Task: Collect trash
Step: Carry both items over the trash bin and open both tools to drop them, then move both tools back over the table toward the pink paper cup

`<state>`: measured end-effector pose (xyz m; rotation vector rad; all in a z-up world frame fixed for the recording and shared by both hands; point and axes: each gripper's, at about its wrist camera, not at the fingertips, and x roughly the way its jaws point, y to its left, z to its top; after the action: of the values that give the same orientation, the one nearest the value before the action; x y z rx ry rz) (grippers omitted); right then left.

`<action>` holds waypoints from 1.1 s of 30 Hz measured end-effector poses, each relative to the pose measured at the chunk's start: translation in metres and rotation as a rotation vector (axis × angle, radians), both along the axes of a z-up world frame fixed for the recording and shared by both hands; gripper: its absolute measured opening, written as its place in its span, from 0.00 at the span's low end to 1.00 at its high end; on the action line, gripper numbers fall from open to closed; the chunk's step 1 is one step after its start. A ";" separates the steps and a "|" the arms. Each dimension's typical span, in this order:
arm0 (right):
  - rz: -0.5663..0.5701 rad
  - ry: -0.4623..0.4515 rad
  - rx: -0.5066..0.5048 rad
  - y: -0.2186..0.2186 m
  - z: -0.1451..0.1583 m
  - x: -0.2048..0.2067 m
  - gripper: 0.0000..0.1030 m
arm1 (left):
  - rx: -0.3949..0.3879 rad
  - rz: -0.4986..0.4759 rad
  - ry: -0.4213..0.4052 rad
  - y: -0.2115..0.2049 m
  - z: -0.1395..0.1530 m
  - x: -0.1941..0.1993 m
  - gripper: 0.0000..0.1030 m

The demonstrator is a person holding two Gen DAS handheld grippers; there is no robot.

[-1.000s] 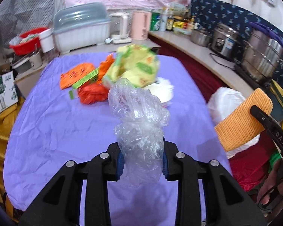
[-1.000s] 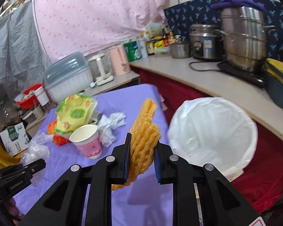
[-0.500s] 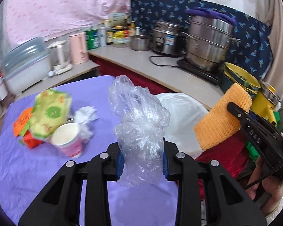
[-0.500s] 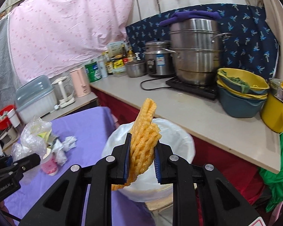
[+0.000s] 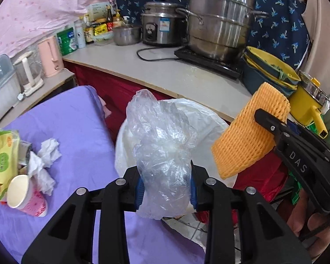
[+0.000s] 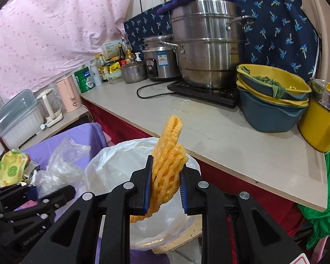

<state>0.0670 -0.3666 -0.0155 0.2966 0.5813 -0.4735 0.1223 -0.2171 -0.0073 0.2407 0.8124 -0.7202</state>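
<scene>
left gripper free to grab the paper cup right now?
Probably not: the left gripper is shut on the clear plastic bag. The paper cup lies unobstructed on the table, but the bag must go first.

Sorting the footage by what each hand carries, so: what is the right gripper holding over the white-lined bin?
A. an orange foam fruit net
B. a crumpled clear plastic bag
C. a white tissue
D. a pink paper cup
A: the right gripper has its jaws closed on the orange foam net above the lined bin; the left gripper holds the clear plastic bag.
</scene>
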 end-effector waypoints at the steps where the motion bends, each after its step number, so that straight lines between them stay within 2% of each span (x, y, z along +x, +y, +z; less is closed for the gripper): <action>1: -0.002 0.007 0.003 -0.002 -0.004 0.004 0.20 | 0.010 0.000 0.010 -0.005 -0.006 0.004 0.30; 9: -0.004 0.045 0.037 -0.012 -0.028 0.024 0.21 | 0.030 0.017 0.083 -0.015 -0.039 0.026 0.30; 15: -0.011 0.056 0.025 -0.009 -0.035 0.032 0.29 | 0.028 0.032 0.102 -0.013 -0.049 0.035 0.34; 18: -0.016 0.053 0.024 -0.009 -0.035 0.032 0.38 | 0.031 0.045 0.093 -0.012 -0.050 0.036 0.46; 20: -0.020 0.046 0.022 -0.009 -0.034 0.032 0.43 | 0.028 0.058 0.088 -0.009 -0.049 0.037 0.57; 24: -0.022 0.034 0.008 -0.007 -0.028 0.031 0.47 | 0.019 0.068 0.087 -0.007 -0.045 0.038 0.60; 26: -0.022 0.029 0.000 -0.006 -0.026 0.030 0.51 | 0.018 0.079 0.080 -0.006 -0.043 0.039 0.66; 33: -0.026 0.013 -0.008 -0.004 -0.016 0.026 0.53 | 0.006 0.078 0.063 -0.002 -0.036 0.037 0.67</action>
<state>0.0929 -0.3704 -0.0310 0.2938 0.5881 -0.5032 0.1589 -0.2196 -0.0431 0.1917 0.8798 -0.6545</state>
